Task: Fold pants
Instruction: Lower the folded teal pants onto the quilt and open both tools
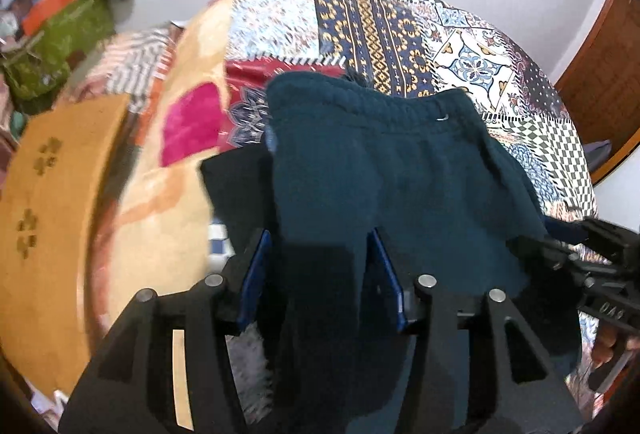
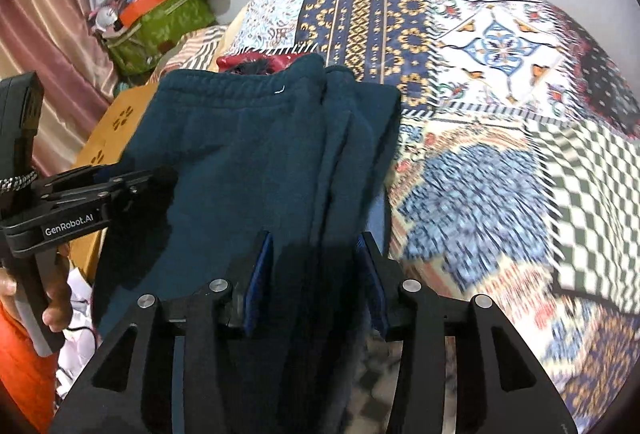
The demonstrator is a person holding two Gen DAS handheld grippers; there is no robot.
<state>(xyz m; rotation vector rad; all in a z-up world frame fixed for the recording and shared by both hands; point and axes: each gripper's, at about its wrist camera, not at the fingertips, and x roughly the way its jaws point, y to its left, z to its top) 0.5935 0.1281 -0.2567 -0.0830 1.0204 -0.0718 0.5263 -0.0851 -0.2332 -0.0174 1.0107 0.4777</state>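
Dark teal pants (image 1: 384, 170) hang lifted over a patterned bedspread (image 1: 400, 26), waistband at the far end. My left gripper (image 1: 320, 266) has cloth bunched between its blue pads (image 1: 256, 274). My right gripper (image 2: 316, 266) likewise has a folded edge of the pants (image 2: 248, 154) running between its pads (image 2: 262, 270). Each gripper shows in the other's view: the right one at the right edge of the left wrist view (image 1: 560, 250), the left one at the left of the right wrist view (image 2: 132, 182). Both grip the near edge of the cloth.
A cardboard box (image 1: 52, 202) with paw prints stands left of the bed. A pile with a green bag (image 2: 160, 26) sits at the back left. A wooden door (image 1: 600, 74) is at the right. A pink curtain (image 2: 48, 34) hangs at the far left.
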